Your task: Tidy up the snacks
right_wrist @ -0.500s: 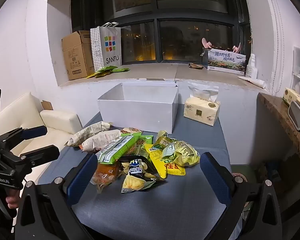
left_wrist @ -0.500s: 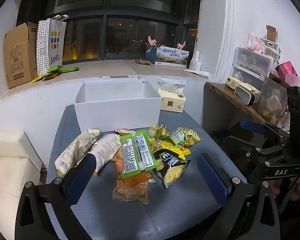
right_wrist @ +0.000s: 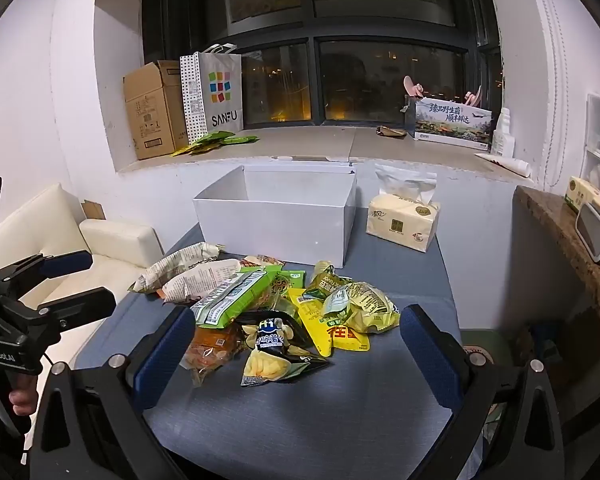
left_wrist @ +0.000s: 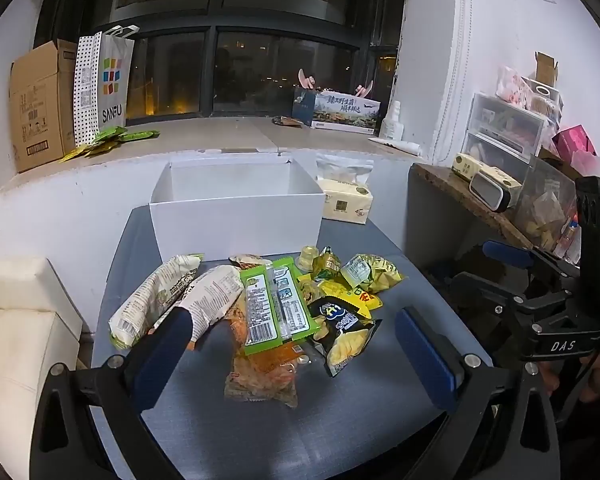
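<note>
Left gripper (left_wrist: 296,354) and right gripper (right_wrist: 296,350) both spread wide, empty; snack pile (right_wrist: 276,308) mid-table, white box (right_wrist: 276,216) at far edge.

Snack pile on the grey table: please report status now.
Left gripper open, right gripper open, both empty. Snack pile loose before open white cardboard box. Nothing blocks the way.

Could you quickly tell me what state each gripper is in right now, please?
Left gripper: jaws open, holding nothing.
Right gripper: jaws open, holding nothing.
</note>
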